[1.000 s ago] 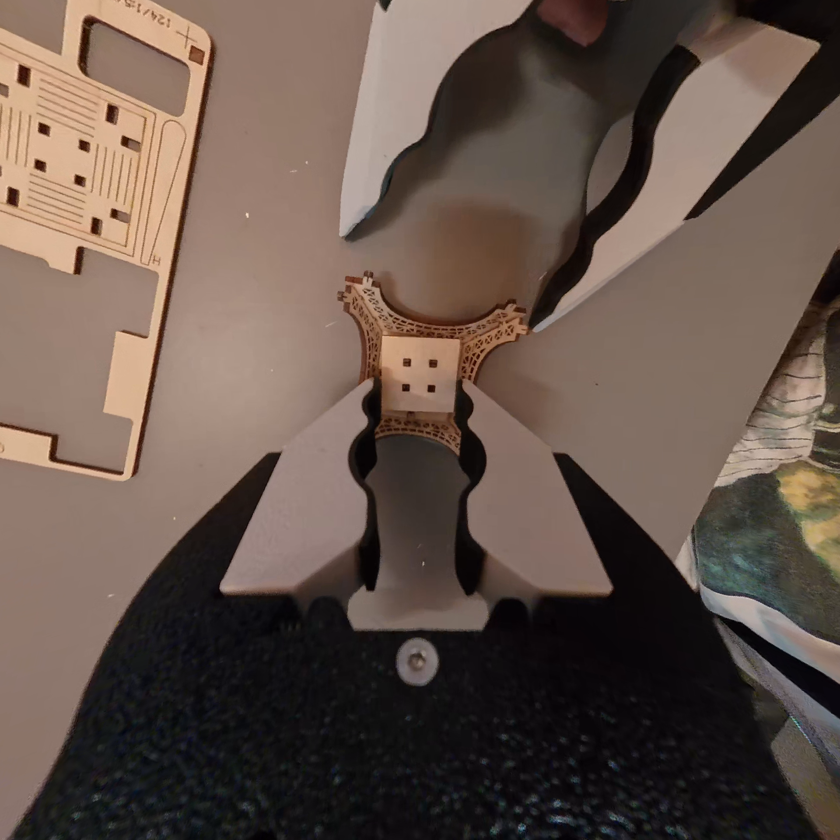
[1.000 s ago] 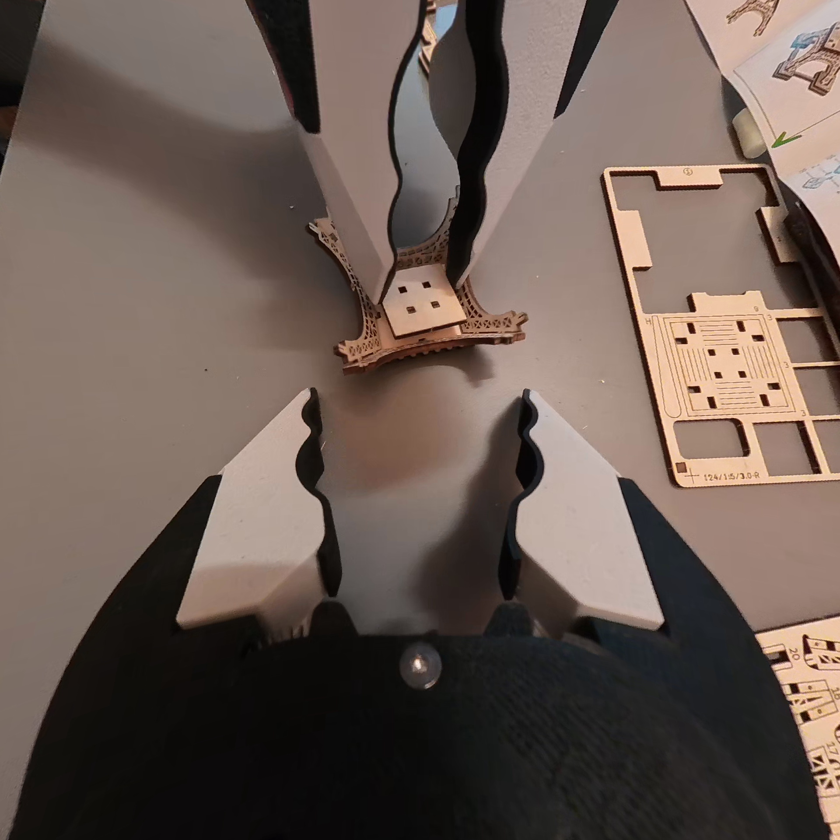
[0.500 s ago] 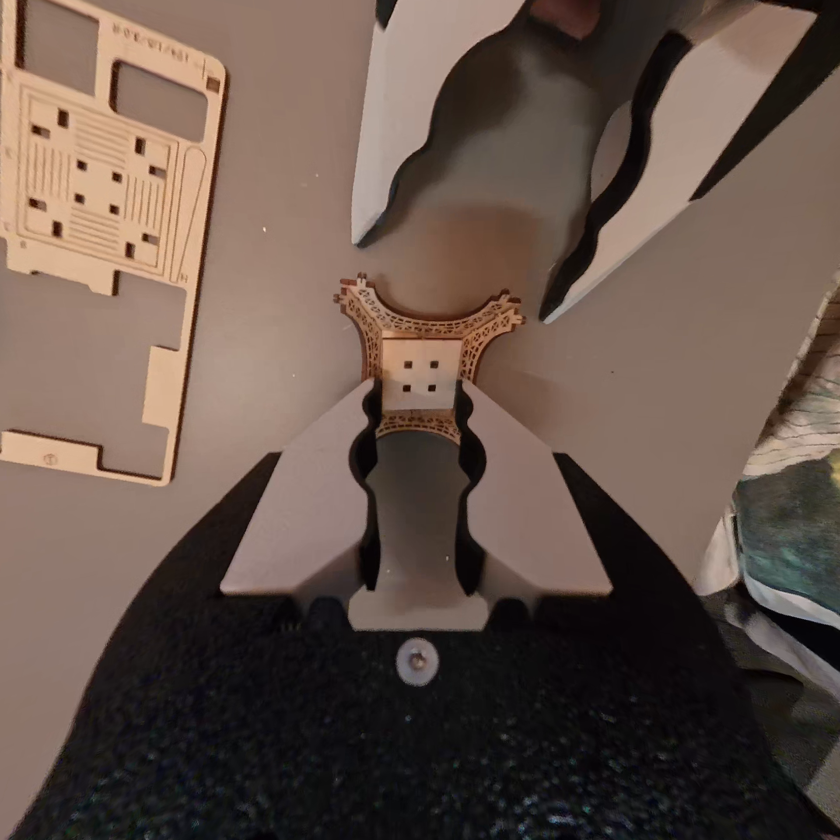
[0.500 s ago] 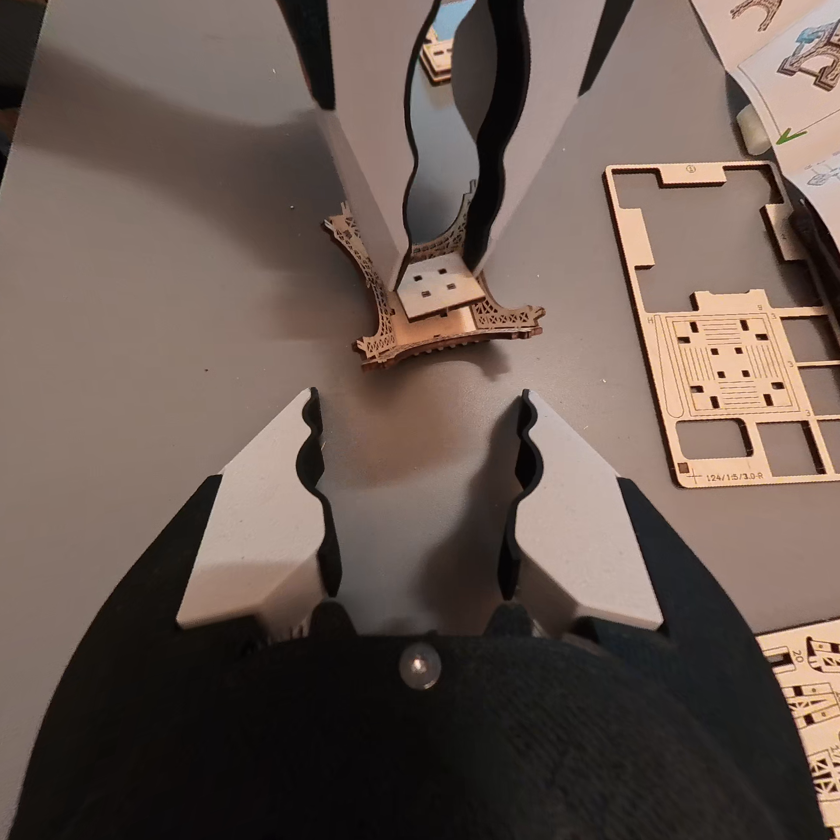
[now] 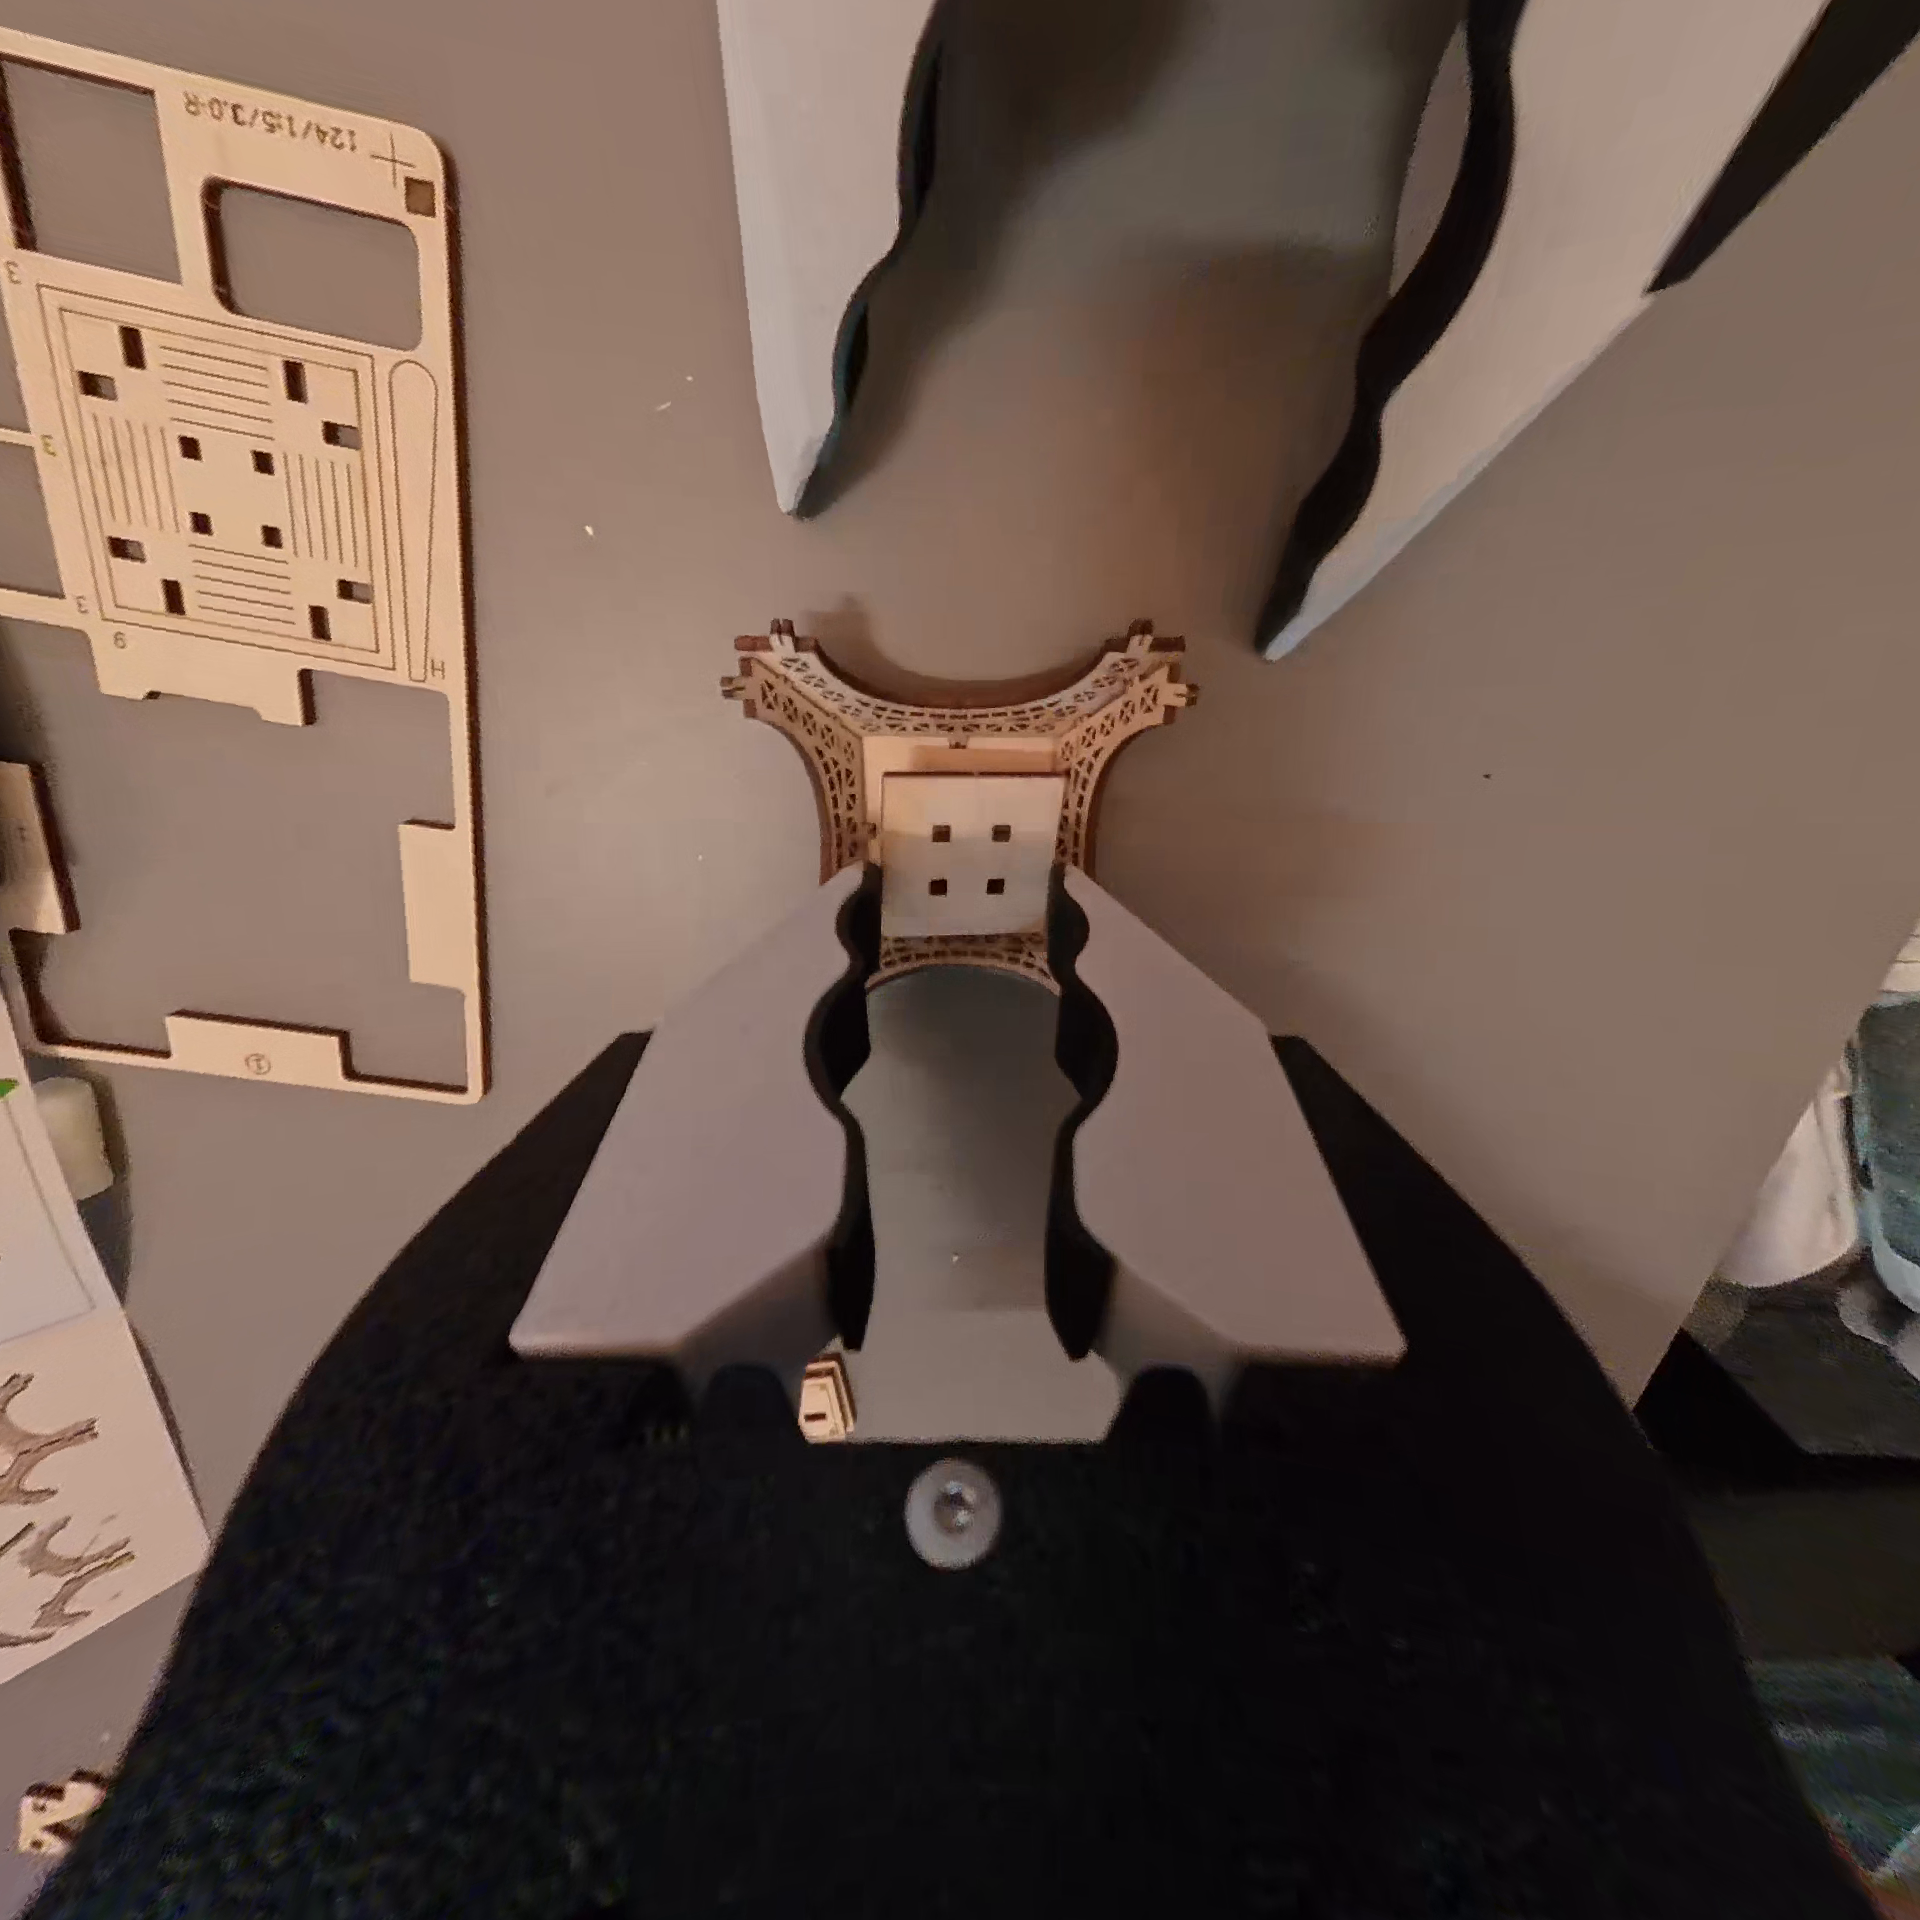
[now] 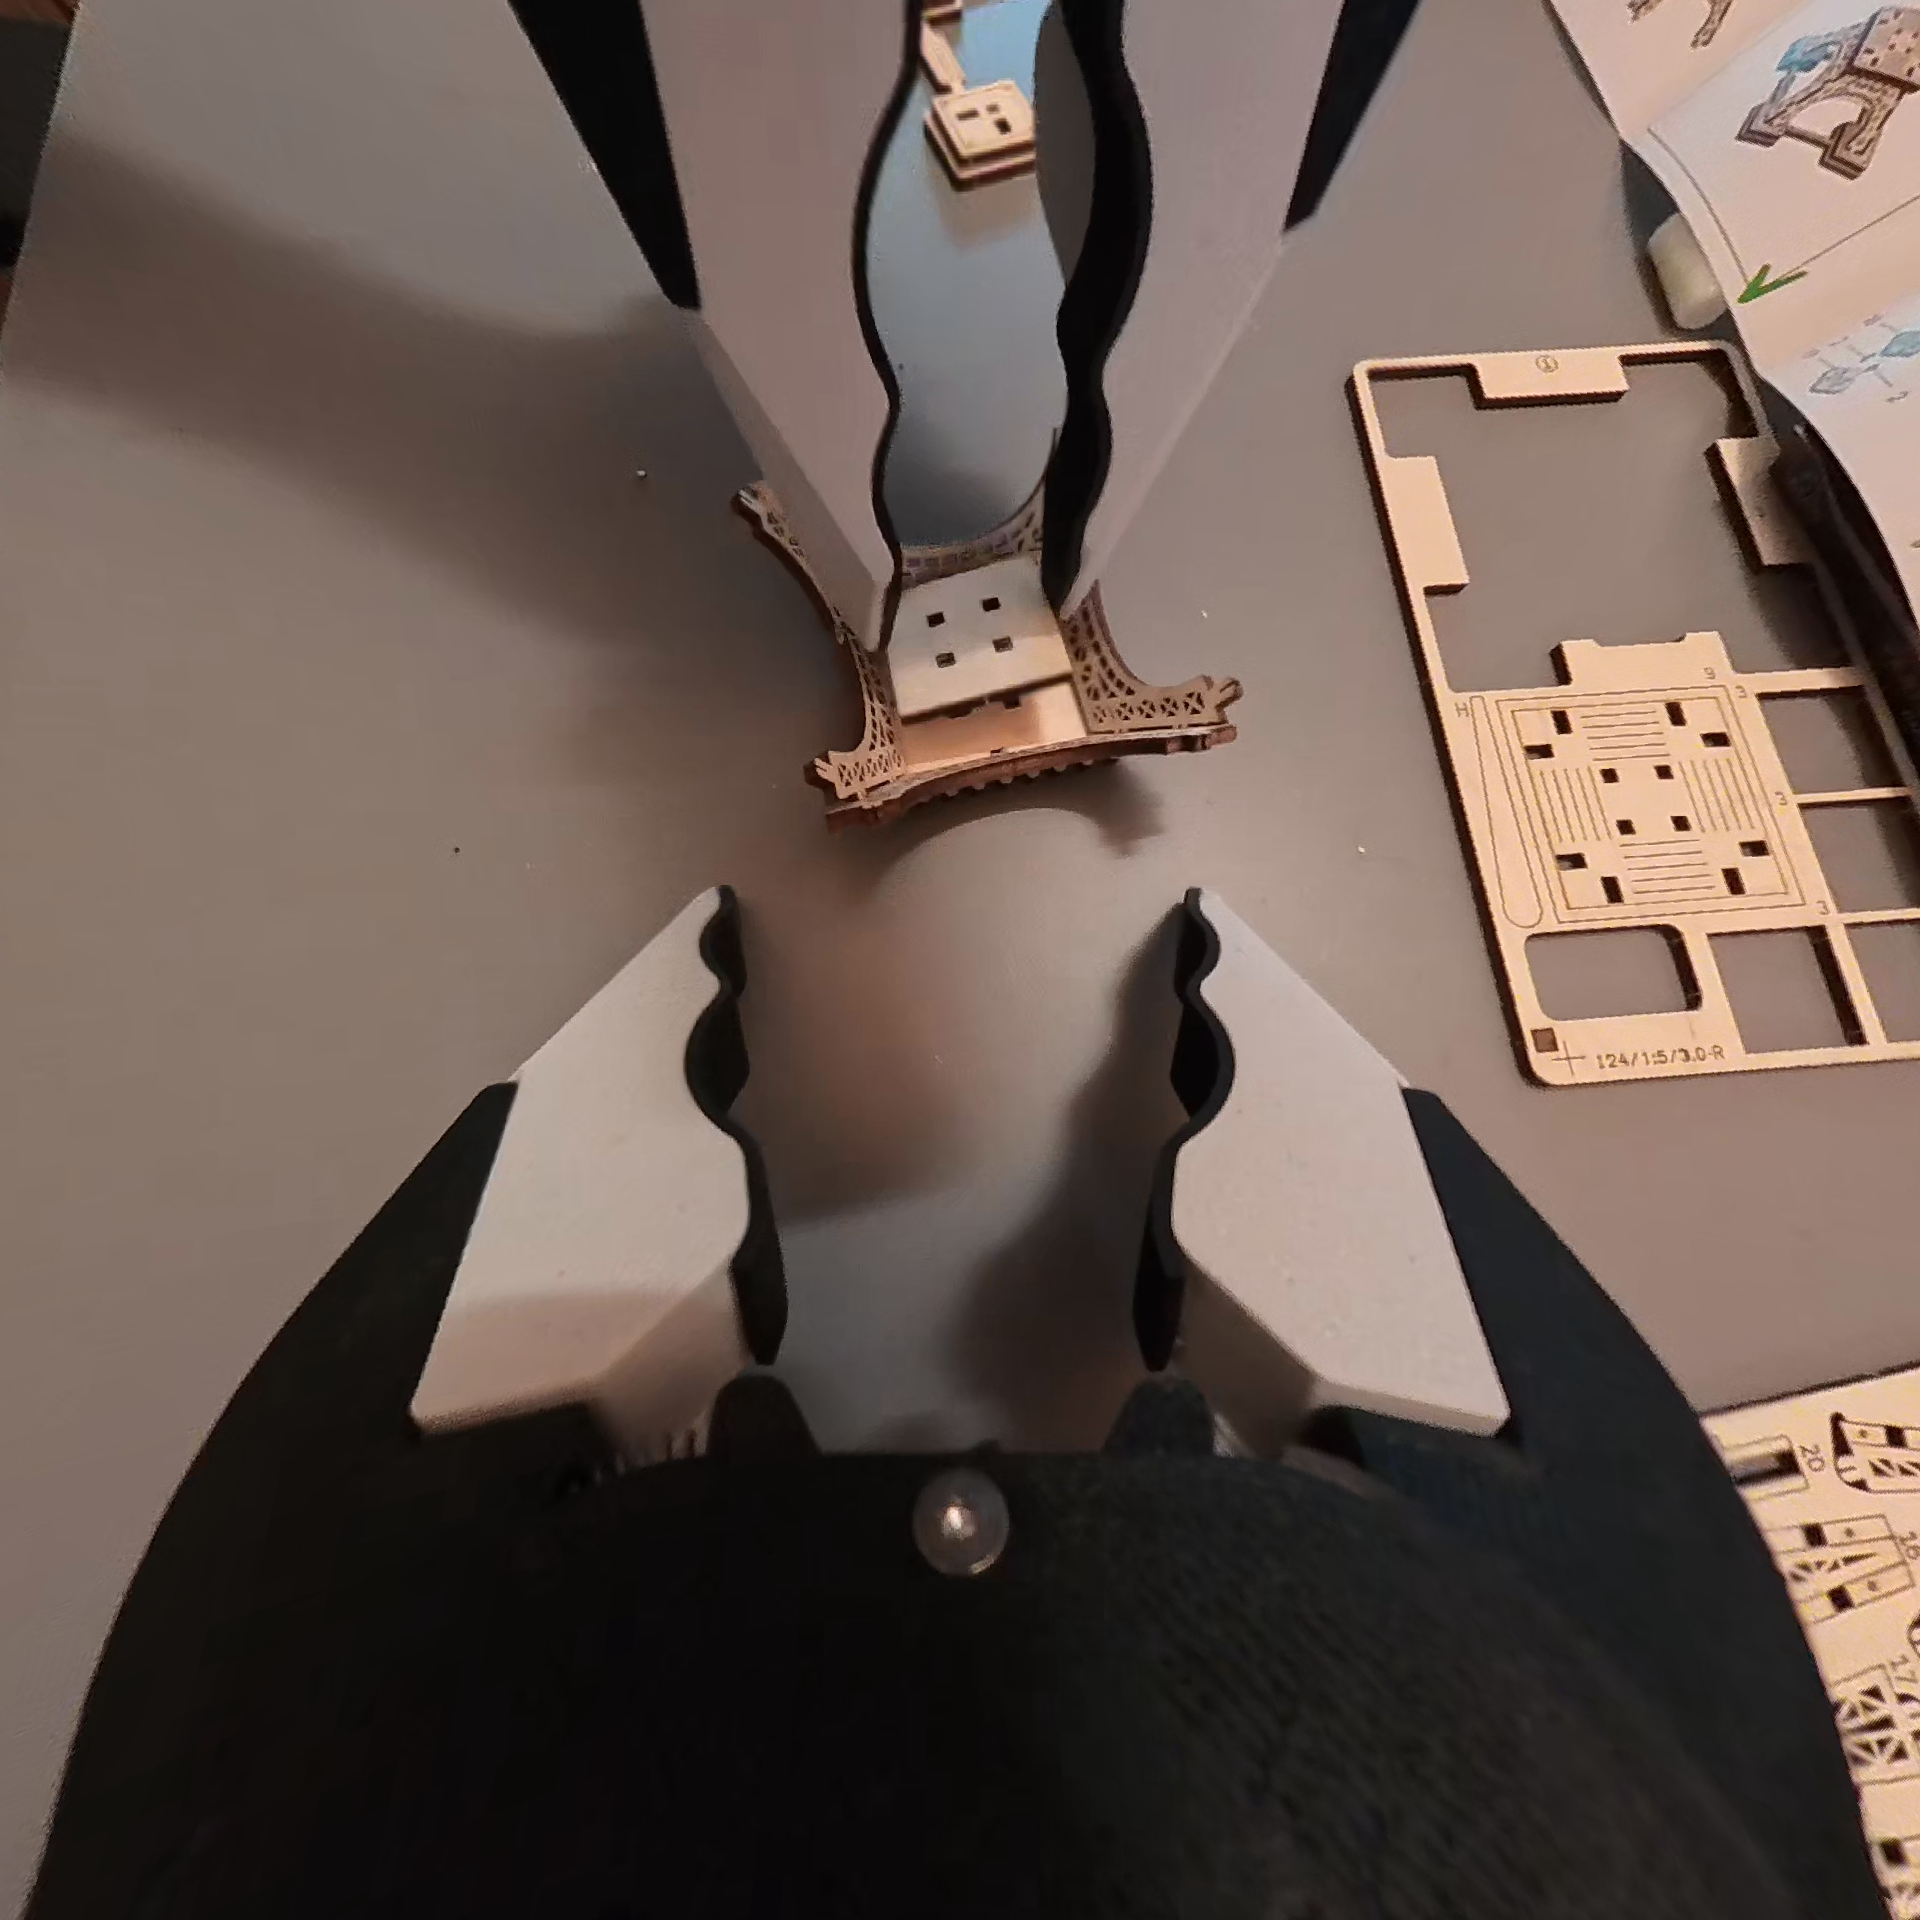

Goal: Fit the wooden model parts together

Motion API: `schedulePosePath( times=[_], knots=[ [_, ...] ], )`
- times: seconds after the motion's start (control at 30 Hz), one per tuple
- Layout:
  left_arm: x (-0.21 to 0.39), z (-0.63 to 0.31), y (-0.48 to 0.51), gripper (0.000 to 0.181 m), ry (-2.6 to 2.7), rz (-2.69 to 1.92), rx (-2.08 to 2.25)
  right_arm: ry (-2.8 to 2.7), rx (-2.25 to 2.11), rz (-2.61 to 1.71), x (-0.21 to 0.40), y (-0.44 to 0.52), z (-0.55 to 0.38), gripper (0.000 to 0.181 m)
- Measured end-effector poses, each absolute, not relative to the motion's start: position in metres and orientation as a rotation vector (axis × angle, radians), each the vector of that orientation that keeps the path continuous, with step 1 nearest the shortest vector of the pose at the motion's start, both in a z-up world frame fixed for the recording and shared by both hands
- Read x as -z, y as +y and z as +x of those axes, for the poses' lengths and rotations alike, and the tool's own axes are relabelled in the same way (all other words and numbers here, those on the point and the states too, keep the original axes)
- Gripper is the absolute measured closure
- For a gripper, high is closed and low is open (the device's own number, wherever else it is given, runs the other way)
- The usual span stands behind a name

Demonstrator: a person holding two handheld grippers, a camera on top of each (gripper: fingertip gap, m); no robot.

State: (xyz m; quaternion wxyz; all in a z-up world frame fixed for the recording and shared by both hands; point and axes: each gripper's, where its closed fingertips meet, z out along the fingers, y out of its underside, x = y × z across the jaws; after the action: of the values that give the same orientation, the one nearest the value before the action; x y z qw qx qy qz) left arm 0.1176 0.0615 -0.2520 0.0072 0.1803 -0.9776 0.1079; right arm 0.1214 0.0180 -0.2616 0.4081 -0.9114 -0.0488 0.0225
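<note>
A wooden lattice tower base (image 5: 961, 717) with four curved legs stands on the grey table (image 5: 1455, 935). A square plate with four small holes (image 5: 971, 857) sits on top of it. My left gripper (image 5: 956, 883) is shut on the sides of that plate. In the right wrist view the left gripper (image 6: 971, 608) comes down from the top onto the plate (image 6: 971, 644), whose near edge stands slightly above the base (image 6: 1029, 727). My right gripper (image 6: 958, 899) is open and empty, just short of the model. It shows open at the top of the left wrist view (image 5: 1039, 571).
A partly emptied wooden parts sheet (image 6: 1652, 810) lies right of the model; it also shows in the left wrist view (image 5: 260, 478). An instruction booklet (image 6: 1818, 104), a second parts sheet (image 6: 1860, 1558) and a small wooden block (image 6: 977, 125) lie around. The table edge (image 5: 1558, 1195) is near. The grippers' ends are close to 5 cm from one another.
My left gripper has shifted and turned the model slightly, to the right in the right wrist view. The plate's near edge now looks raised. The right gripper has stayed open in place.
</note>
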Motion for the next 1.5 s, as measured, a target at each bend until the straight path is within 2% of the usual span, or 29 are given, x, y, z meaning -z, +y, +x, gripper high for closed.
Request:
schedulePosePath(
  times=[0.1, 0.27, 0.37, 0.47, 0.7, 0.73, 0.83, 0.87, 1.0, 1.17, 1.5],
  knots=[
    [0.233, 0.121, 0.051, 0.152, -3.037, 0.608, -0.615, -0.093, -0.033, -2.280, 0.258, 0.014, 0.128, 0.098],
    [0.160, 0.113, 0.014, 0.152, -2.810, 0.427, -1.638, -0.085, -0.011, -1.905, 0.184, 0.028, 0.129, 0.101],
    [0.111, 0.097, 0.008, 0.152, -2.498, 0.317, -2.197, -0.146, -0.039, -1.625, 0.131, 0.031, 0.111, 0.113],
    [0.086, 0.084, 0.014, 0.152, -2.235, 0.280, -2.480, -0.165, -0.153, -1.432, 0.098, 0.028, 0.095, 0.122],
    [0.067, 0.071, 0.024, 0.152, -2.044, 0.178, -2.717, -0.171, -0.407, -1.297, 0.080, 0.021, 0.076, 0.128],
    [0.065, 0.071, 0.026, 0.152, -2.046, 0.177, -2.738, -0.178, -0.406, -1.277, 0.077, 0.018, 0.075, 0.134],
    [0.065, 0.069, 0.027, 0.152, -2.112, 0.146, -2.749, -0.165, -0.368, -1.223, 0.069, 0.012, 0.082, 0.170],
    [0.065, 0.066, 0.026, 0.152, -2.138, 0.117, -2.738, -0.165, -0.354, -1.215, 0.067, 0.012, 0.083, 0.175],
    [0.068, 0.060, 0.024, 0.152, -2.190, 0.046, -2.702, -0.184, -0.286, -1.232, 0.065, 0.016, 0.081, 0.168],
    [0.070, 0.057, 0.023, 0.152, -2.165, 0.025, -2.703, -0.241, -0.271, -1.238, 0.062, 0.020, 0.068, 0.181],
    [0.075, 0.057, 0.022, 0.152, -2.172, 0.007, -2.663, -0.287, -0.255, -1.313, 0.073, 0.022, 0.065, 0.177]
  ],
)
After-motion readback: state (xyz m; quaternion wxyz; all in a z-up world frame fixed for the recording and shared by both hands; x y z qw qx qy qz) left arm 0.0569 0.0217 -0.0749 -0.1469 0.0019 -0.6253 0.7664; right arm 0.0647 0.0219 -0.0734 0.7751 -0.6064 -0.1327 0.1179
